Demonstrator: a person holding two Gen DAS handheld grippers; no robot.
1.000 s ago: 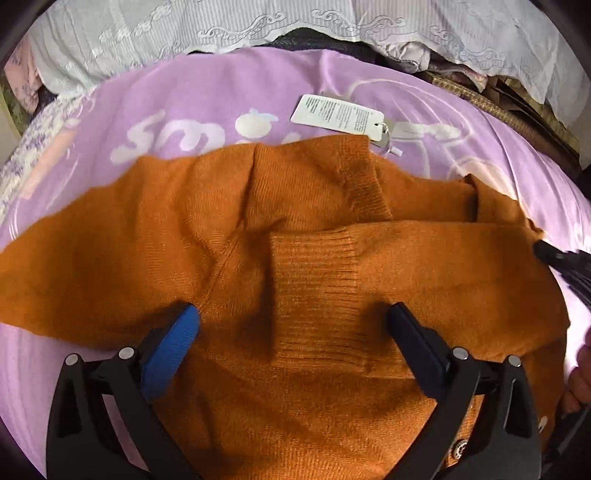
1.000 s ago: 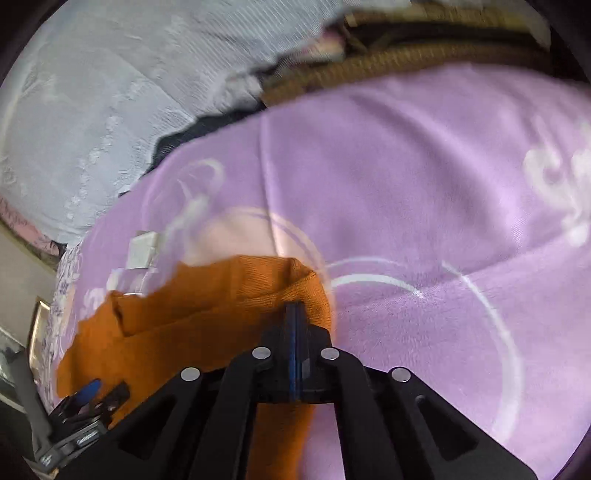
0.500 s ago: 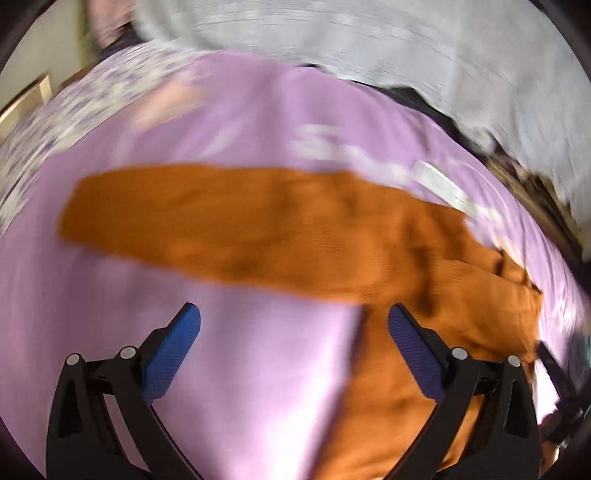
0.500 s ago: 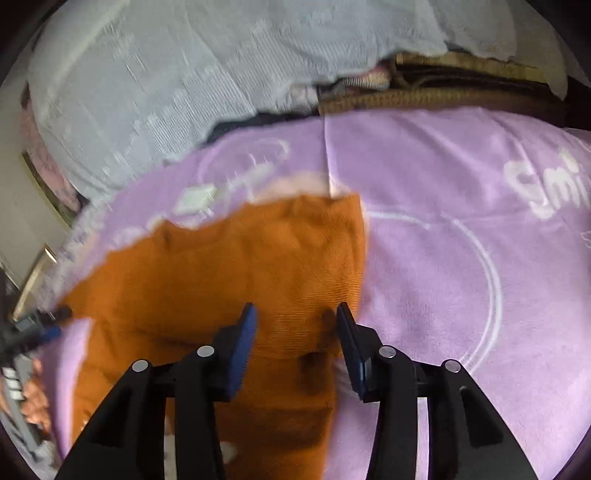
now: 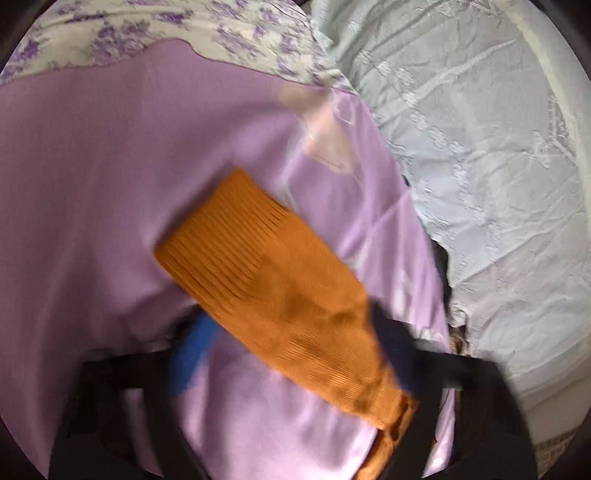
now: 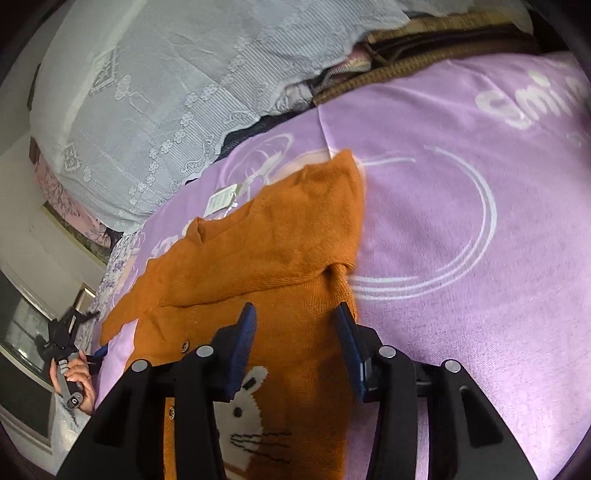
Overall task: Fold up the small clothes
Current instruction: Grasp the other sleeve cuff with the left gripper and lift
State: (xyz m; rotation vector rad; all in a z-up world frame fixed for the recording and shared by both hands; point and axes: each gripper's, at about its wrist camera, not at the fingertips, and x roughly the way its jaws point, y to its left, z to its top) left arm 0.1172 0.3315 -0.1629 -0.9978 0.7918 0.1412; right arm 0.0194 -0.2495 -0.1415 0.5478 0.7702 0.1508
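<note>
An orange knit sweater [image 6: 266, 258] lies on a purple blanket [image 6: 461, 229], one sleeve folded across its body, a rabbit design near my right gripper. A white tag [image 6: 221, 199] lies by its collar. My right gripper [image 6: 295, 339] is open and empty, hovering over the sweater's lower part. In the left wrist view the other sleeve with its ribbed cuff [image 5: 225, 240] stretches out on the blanket [image 5: 92, 184]. My left gripper [image 5: 291, 343] is open, its fingers either side of the sleeve; the view is blurred. The left gripper also shows at the far left of the right wrist view [image 6: 68, 332].
A white lace cover [image 6: 177, 92] lies over bedding behind the blanket and shows in the left wrist view [image 5: 498, 166]. A floral sheet [image 5: 166, 29] borders the blanket. Brown woven items [image 6: 424, 55] sit at the back right.
My right gripper has opened, let go of the sweater's folded corner and pulled back. My left gripper has swung left from the sweater's body to the outstretched sleeve.
</note>
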